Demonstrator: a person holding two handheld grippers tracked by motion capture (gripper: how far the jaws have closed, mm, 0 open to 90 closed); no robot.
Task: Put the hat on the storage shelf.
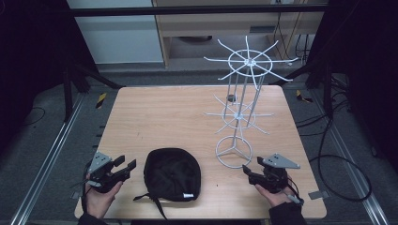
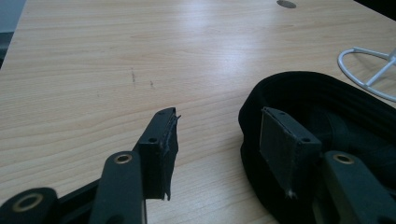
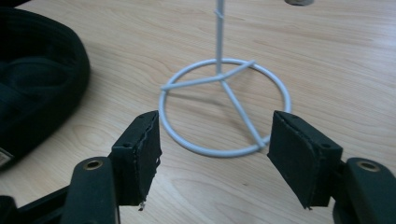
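Observation:
A black cap lies upside down on the wooden table near the front edge, a small white label at its rim. A white wire display stand with two tiers of radiating arms rises at the right, its ring base on the table. My left gripper rests open at the cap's left; the cap lies just behind its right jaw. My right gripper is open just in front of the ring base, with nothing between the jaws.
A small dark round object sits on the table behind the stand. Black frame posts and cables surround the table on the floor. The far left part of the tabletop is bare wood.

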